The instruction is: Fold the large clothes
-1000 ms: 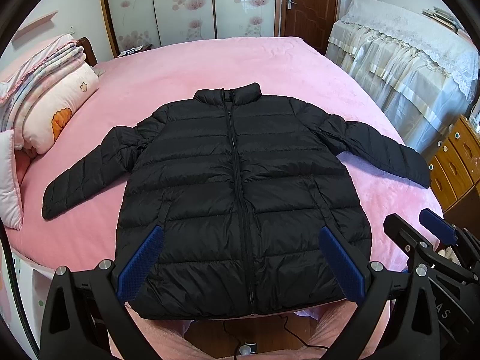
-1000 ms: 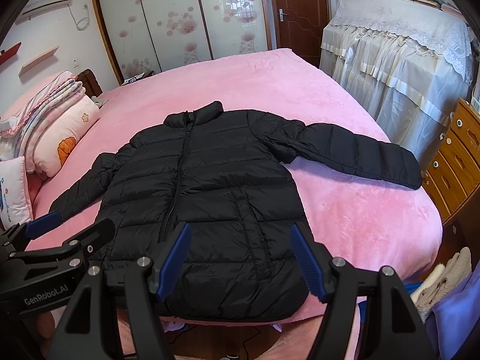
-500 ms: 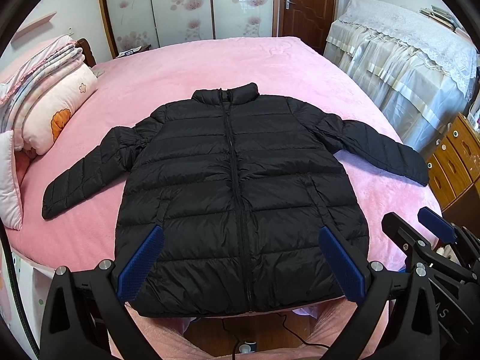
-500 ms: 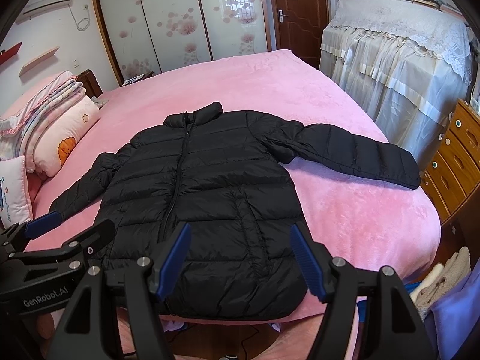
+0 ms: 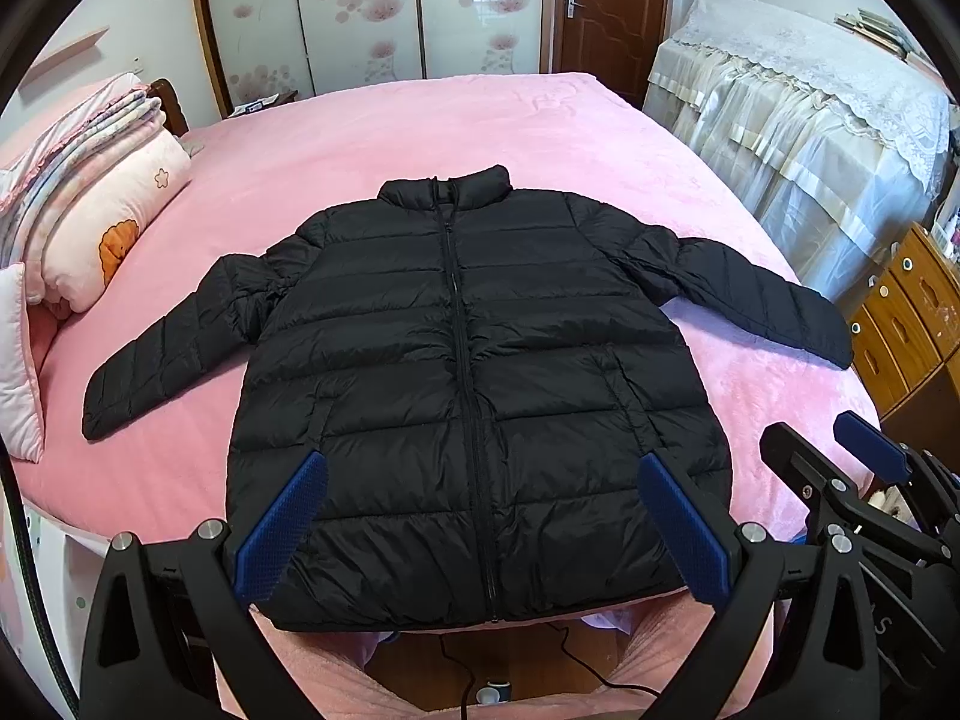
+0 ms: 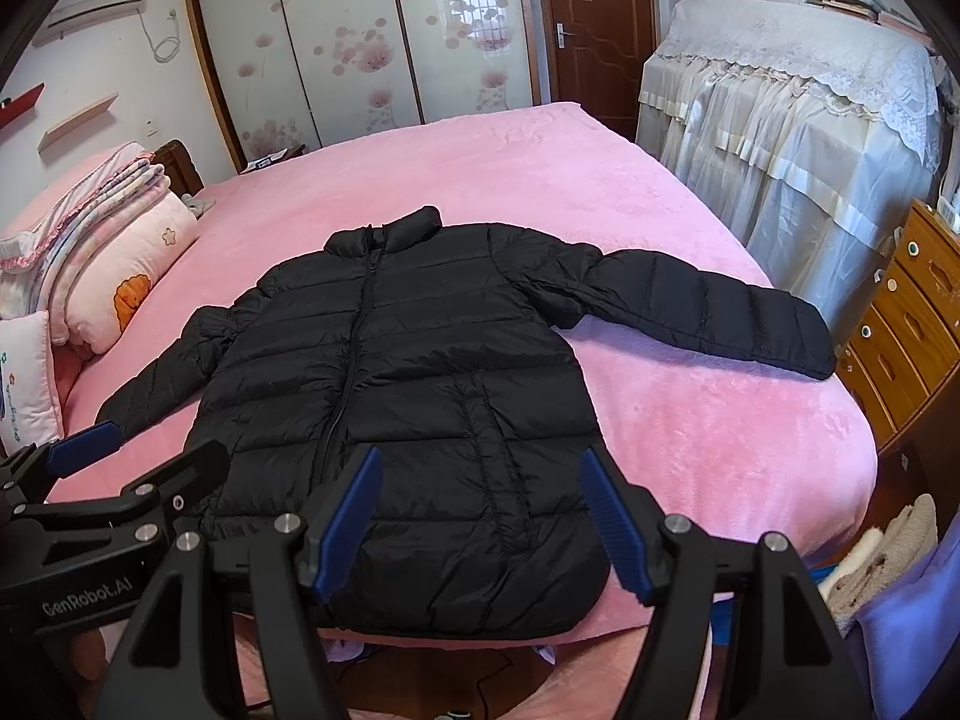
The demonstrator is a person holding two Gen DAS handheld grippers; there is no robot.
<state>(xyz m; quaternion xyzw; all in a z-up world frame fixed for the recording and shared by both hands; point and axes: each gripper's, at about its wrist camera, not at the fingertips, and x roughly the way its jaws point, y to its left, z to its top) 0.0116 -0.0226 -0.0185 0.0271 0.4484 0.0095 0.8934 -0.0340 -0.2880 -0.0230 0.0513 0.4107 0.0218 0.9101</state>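
A black quilted puffer jacket (image 5: 468, 372) lies flat and zipped, front up, on the pink bed (image 5: 456, 126), both sleeves spread out and its hem at the near edge. It also shows in the right wrist view (image 6: 414, 396). My left gripper (image 5: 480, 522) is open and empty, held above the hem. My right gripper (image 6: 483, 516) is open and empty, above the jacket's lower right side. Each gripper shows at the edge of the other's view.
Folded quilts and pillows (image 5: 78, 204) are piled at the bed's left. A lace-covered cabinet (image 5: 804, 108) and a wooden chest of drawers (image 5: 906, 312) stand to the right. A cable (image 5: 576, 666) lies on the floor below the bed edge.
Both views have shifted very slightly; the jacket and the open grippers stay as they were.
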